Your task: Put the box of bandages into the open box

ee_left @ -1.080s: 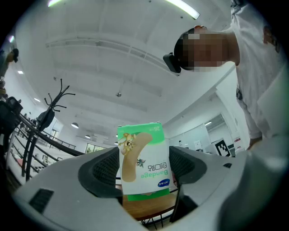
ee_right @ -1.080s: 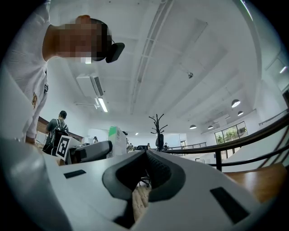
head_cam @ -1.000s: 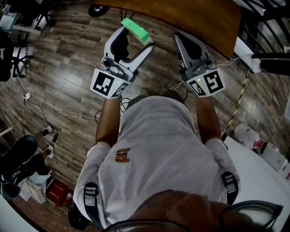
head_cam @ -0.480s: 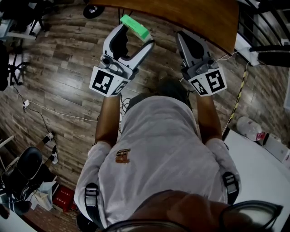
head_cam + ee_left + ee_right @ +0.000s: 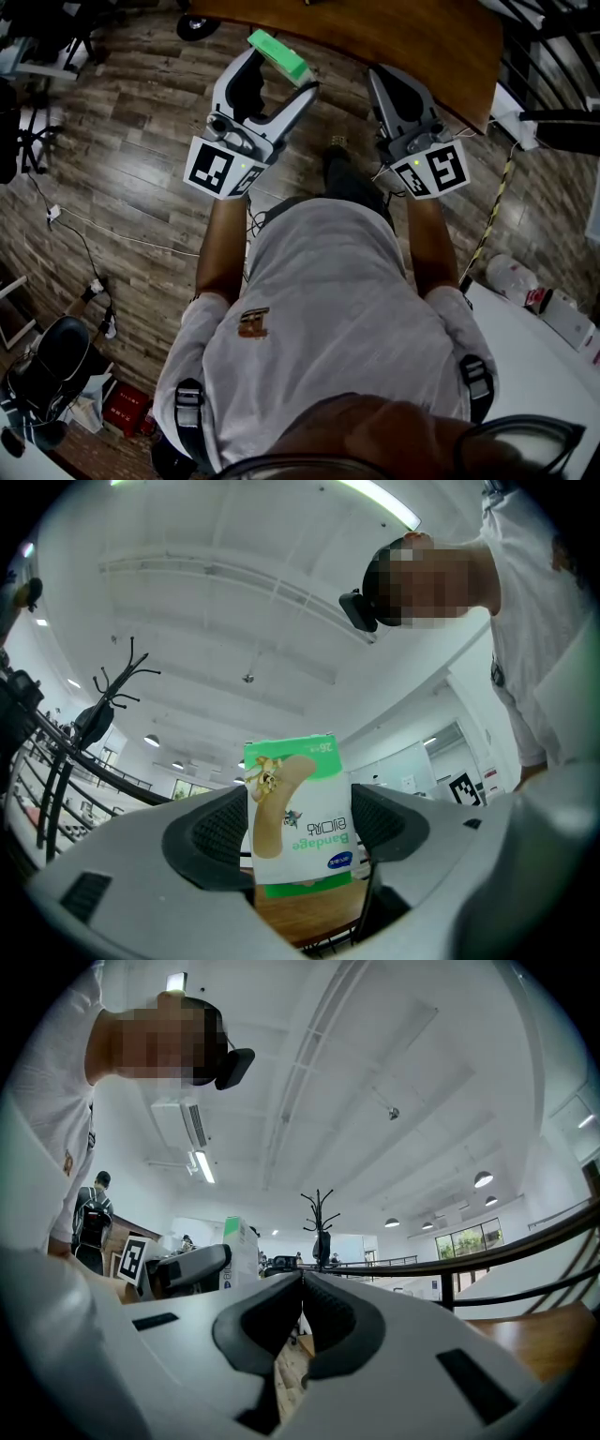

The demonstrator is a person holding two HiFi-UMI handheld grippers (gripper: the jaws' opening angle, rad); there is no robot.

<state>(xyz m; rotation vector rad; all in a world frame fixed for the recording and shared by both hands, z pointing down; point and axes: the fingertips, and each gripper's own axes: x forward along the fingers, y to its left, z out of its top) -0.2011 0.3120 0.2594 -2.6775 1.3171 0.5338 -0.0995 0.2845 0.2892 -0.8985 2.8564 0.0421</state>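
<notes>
Above the wood-plank floor (image 5: 122, 141), just short of the curved edge of the brown table (image 5: 403, 28), the person holds up two grippers side by side. Left gripper (image 5: 279, 75) is clamped on the one box of bandages (image 5: 278, 54). In its own view the dark pads press the box's two narrow sides, and the left gripper (image 5: 302, 855) has the box of bandages (image 5: 300, 813) standing between them. The box's long axis runs along the jaws and its far end points out past the tips toward the ceiling. Its printed face is turned to the camera, with the word "Bandage" upside down. From the head view only the green end shows, lying across the gap between the two jaws. Right gripper (image 5: 380, 77) carries nothing. Its own view shows the right gripper (image 5: 301, 1283) with jaws pressed together, and off to its left the same single box (image 5: 239, 1251).
</notes>
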